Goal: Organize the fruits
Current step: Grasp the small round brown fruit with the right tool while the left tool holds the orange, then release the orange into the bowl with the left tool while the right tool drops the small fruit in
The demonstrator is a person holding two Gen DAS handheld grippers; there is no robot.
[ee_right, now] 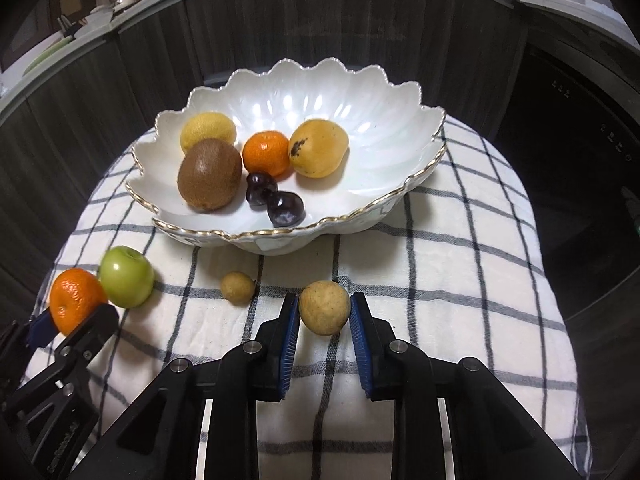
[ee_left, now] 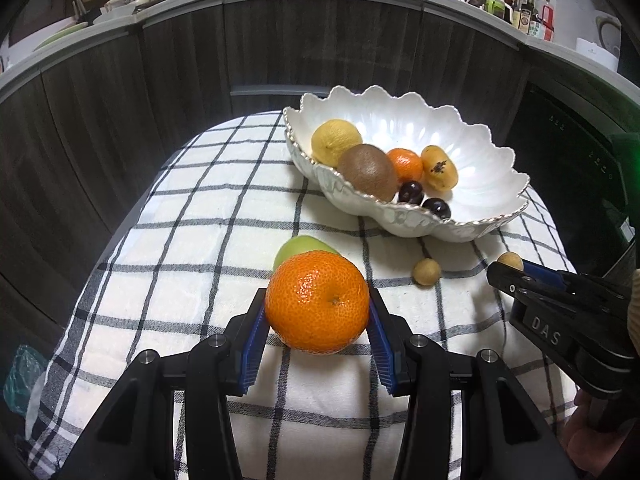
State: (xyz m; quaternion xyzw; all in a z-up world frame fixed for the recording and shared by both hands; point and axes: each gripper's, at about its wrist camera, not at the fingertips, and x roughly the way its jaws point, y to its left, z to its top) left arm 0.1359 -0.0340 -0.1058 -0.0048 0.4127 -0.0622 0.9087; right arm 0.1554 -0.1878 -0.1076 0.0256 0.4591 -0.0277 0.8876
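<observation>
My left gripper (ee_left: 317,312) is shut on a large orange mandarin (ee_left: 317,301), also seen in the right wrist view (ee_right: 74,298). A green apple (ee_right: 126,276) lies just behind it on the checked cloth. My right gripper (ee_right: 324,314) has its blue pads touching both sides of a small tan round fruit (ee_right: 324,307). A second small tan fruit (ee_right: 237,287) lies to its left. The white scalloped bowl (ee_right: 384,128) holds a lemon (ee_right: 208,130), a kiwi (ee_right: 210,180), a small mandarin (ee_right: 266,152), a yellow-orange fruit (ee_right: 319,148) and two dark plums (ee_right: 285,209).
The checked cloth (ee_right: 460,280) covers a small rounded table that drops off on all sides. Dark wood cabinet fronts (ee_left: 120,120) curve behind it. A counter above carries crockery and bottles (ee_left: 532,16). A dark appliance (ee_right: 580,140) stands at the right.
</observation>
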